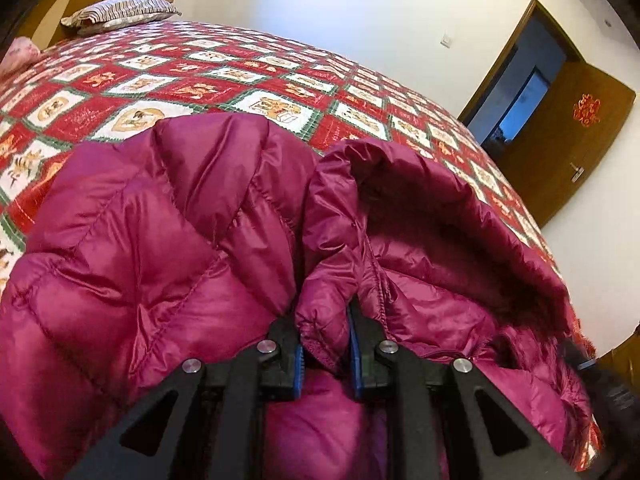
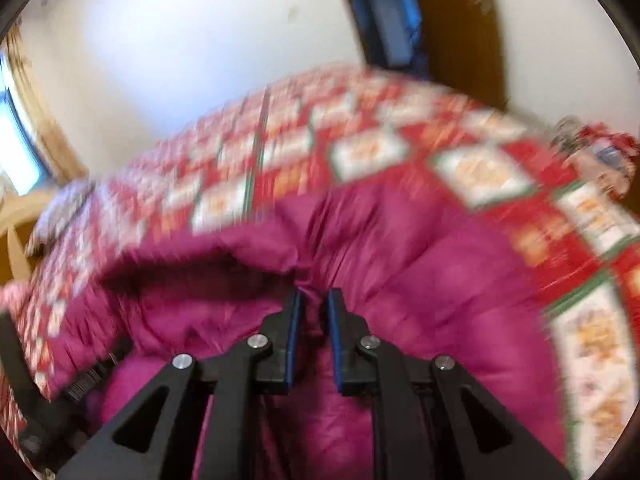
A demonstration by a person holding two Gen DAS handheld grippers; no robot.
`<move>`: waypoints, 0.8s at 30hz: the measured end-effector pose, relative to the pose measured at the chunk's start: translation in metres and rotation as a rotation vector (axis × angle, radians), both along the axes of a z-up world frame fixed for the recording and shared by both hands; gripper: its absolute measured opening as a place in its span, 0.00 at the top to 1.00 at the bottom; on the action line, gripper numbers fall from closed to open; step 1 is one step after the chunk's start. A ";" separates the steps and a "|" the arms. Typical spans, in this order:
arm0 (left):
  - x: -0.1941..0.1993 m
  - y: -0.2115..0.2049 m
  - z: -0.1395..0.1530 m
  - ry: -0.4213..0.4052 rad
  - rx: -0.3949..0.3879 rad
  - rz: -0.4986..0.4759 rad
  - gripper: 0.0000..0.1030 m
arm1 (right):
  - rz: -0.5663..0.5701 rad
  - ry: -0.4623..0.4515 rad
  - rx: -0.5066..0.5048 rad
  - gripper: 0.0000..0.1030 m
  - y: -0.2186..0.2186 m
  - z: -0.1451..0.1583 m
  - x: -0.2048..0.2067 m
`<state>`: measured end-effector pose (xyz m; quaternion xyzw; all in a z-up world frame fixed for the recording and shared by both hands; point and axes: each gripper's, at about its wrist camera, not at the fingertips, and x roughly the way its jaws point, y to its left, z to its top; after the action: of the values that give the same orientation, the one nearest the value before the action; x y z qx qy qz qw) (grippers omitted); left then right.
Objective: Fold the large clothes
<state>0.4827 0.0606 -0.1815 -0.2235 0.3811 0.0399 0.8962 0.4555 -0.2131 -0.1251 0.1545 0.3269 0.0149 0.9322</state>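
Left gripper (image 1: 325,332): you are pinching a fold of the magenta jacket (image 1: 152,248)
Right gripper (image 2: 313,334): yours grips its bunched fabric on the quilt (image 2: 360,152)

One jacket (image 1: 160,240), one pillow (image 1: 120,12), one door (image 1: 576,148).

— Where's the jacket (image 1: 168,240)?
— On the bedspread (image 1: 248,80) before me, hood (image 1: 440,240) to my right.
— And behind it?
— A pillow (image 1: 124,10) far left; the door (image 1: 568,140) right of the bed.
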 end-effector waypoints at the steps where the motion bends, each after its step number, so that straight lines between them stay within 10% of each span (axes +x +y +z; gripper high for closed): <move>1: 0.000 -0.001 0.000 -0.002 0.002 0.000 0.82 | -0.020 -0.034 -0.009 0.81 -0.001 0.014 -0.003; 7: -0.001 -0.001 0.001 -0.005 0.011 -0.005 0.82 | -0.032 0.060 -0.011 0.81 0.027 0.038 0.059; 13: -0.001 0.004 -0.001 -0.012 -0.025 -0.012 0.82 | 0.082 0.297 0.024 0.88 0.041 -0.026 0.073; 16: 0.000 0.002 0.004 0.010 -0.016 -0.060 0.82 | 0.190 0.179 -0.116 0.89 0.043 -0.035 0.053; 24: 0.004 -0.003 0.079 -0.036 0.143 -0.230 0.77 | 0.193 0.119 -0.101 0.88 0.039 -0.035 0.040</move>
<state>0.4868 0.0573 -0.1025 -0.1145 0.3842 -0.0401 0.9152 0.4950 -0.1746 -0.1602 0.0761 0.3953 0.0788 0.9120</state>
